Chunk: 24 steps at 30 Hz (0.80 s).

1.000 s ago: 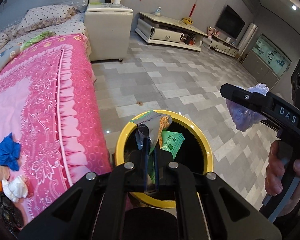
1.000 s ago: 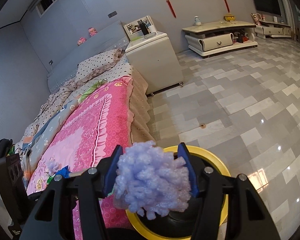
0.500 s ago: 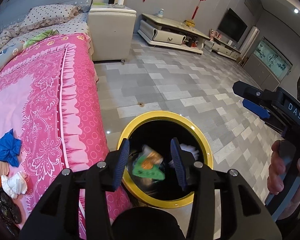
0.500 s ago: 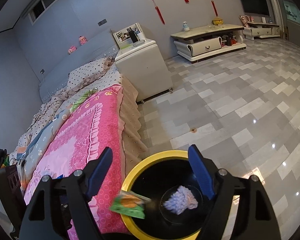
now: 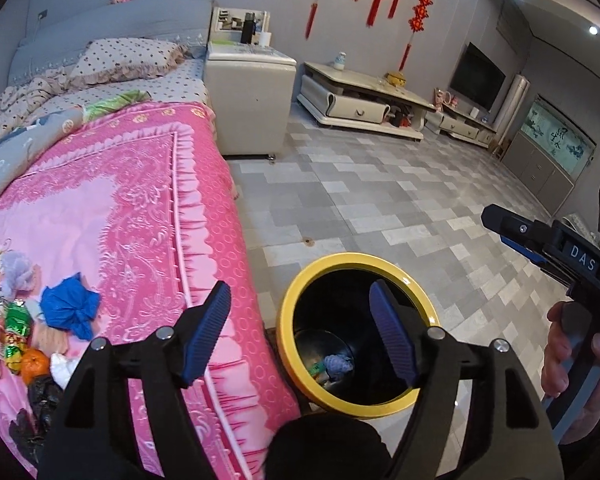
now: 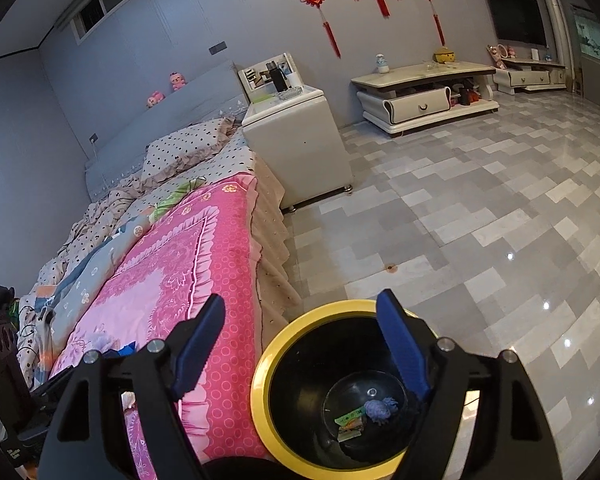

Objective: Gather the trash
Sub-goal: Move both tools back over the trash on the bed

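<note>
Fingers (image 5: pixel 220 312) spread, empty, above yellow-rimmed bin (image 5: pixel 288 320) beside pink bed (image 5: pixel 140 208).

White letters "DAS" on the right tool's (image 5: pixel 512 236) black body

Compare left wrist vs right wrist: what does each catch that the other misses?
Left wrist only: the trash pile on the pink blanket, with a blue wad and an orange, plus the right gripper side-on in a hand. Right wrist only: the window. Both: the yellow-rimmed bin holding a purple wad and a green wrapper, and each gripper's own fingers open and empty.
</note>
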Each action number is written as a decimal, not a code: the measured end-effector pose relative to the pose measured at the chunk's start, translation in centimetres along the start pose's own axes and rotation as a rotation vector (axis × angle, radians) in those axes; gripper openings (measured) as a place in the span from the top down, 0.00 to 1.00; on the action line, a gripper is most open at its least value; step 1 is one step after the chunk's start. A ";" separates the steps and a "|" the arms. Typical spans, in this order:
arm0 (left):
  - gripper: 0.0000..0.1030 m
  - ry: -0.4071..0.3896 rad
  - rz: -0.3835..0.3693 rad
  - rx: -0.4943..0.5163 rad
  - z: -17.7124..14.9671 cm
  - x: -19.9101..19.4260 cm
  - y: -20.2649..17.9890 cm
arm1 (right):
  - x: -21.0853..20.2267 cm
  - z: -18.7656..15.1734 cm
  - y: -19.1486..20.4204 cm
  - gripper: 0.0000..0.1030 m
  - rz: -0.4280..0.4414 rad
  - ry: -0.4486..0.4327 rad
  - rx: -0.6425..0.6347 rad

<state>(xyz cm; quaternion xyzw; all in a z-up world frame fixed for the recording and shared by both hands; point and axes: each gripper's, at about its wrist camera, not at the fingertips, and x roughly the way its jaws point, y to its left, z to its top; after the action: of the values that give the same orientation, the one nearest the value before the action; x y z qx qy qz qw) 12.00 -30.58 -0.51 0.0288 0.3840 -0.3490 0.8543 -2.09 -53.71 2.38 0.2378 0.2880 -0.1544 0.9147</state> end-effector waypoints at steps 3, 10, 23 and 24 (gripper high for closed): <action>0.29 -0.021 0.024 -0.013 0.1 -1.6 1.3 | -0.6 -0.1 1.7 0.27 0.011 -0.013 -0.037; 0.18 -0.076 0.106 -0.042 -0.3 -5.2 4.6 | -1.4 -0.1 5.9 0.21 0.053 -0.030 -0.119; 0.12 -0.129 0.313 -0.151 -1.4 -10.5 13.3 | 1.0 -1.2 15.4 0.10 0.175 0.015 -0.300; 0.11 -0.132 0.330 -0.160 -1.5 -10.8 14.1 | 1.4 -1.3 16.2 0.10 0.185 0.020 -0.315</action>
<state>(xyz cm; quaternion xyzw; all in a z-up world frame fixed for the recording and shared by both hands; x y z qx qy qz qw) 14.72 -13.25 2.66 0.0005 0.3435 -0.1736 0.9230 5.20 -39.64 6.23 0.1184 0.2947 -0.0202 0.9480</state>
